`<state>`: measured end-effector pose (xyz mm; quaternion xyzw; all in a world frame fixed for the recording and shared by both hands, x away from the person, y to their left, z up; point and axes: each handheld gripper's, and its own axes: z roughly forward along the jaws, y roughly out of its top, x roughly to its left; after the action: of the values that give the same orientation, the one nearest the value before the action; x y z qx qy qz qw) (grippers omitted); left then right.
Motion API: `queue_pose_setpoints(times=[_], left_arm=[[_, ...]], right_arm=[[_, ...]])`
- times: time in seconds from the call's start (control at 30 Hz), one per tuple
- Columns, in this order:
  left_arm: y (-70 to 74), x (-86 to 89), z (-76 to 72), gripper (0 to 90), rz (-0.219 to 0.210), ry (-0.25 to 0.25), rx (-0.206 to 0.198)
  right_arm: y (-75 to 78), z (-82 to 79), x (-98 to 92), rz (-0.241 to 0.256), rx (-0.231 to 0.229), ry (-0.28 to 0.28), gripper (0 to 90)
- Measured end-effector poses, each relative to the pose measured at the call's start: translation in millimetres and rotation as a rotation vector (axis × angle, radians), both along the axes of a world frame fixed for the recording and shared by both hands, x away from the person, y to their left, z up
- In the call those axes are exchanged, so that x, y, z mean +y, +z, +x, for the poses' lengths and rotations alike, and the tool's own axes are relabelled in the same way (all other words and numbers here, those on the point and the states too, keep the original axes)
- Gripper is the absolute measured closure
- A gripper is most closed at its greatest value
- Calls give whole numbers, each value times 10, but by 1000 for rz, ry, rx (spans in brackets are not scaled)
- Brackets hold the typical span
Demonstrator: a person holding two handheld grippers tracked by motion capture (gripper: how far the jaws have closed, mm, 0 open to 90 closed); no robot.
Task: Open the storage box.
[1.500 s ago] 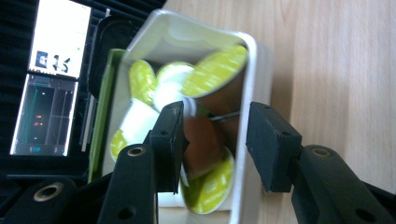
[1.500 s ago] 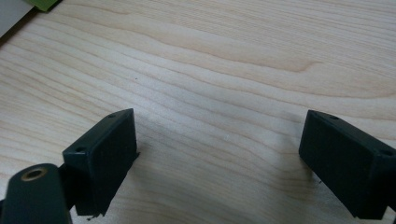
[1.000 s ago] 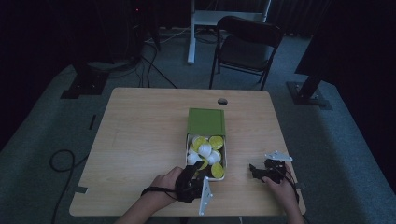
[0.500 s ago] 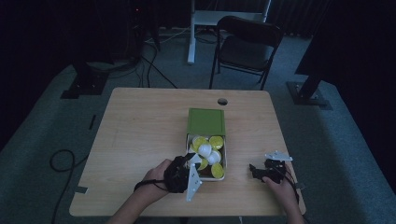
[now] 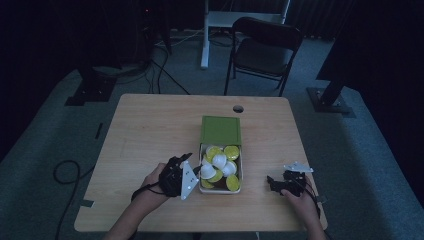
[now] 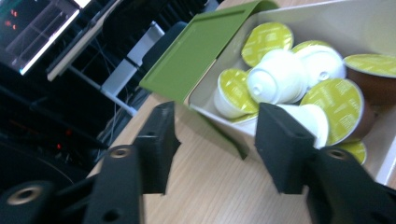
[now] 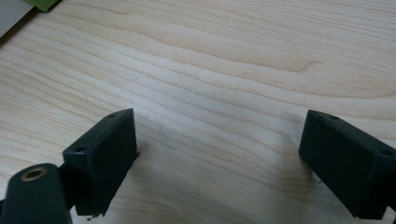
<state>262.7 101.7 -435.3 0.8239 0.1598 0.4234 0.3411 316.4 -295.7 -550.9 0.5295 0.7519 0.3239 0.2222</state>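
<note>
From the high view, the left tool (image 5: 192, 169) is being held just beside the near left side of the box (image 5: 220, 186), its tips aimed at the capsules (image 5: 219, 161) ahead of it, presumably so that one can be picked out. The lid (image 5: 221, 130) is standing open beyond the capsules, away from the tool, so the approach is being left free. The right tool (image 5: 272, 183) is being rested on the surface (image 5: 150, 130), well apart from the box on its other side, apparently being kept out of the way.

In the left gripper view, the left tool (image 6: 212, 144) is being held released, with nothing between its jaws. A white capsule (image 6: 276, 77) is lying just ahead and slightly right of the tips, among yellow-lidded ones, and the box wall (image 6: 219, 126) is standing between it and the tool.

In the right gripper view, the right tool (image 7: 219, 163) is being kept wide open and empty, with bare surface (image 7: 224, 70) ahead of it.
</note>
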Motion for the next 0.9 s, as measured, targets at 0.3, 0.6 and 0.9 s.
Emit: queue_pose_setpoints(times=[0.3, 0.6, 0.9], left_arm=[[-52, 238, 66, 455, -28, 55, 48], [-128, 515, 143, 430, -92, 109, 106], [-217, 740, 182, 389, -136, 121, 172]], right_arm=[[0, 0, 0, 0, 0, 0, 109], [0, 0, 0, 0, 0, 0, 109], [0, 0, 0, 0, 0, 0, 109]])
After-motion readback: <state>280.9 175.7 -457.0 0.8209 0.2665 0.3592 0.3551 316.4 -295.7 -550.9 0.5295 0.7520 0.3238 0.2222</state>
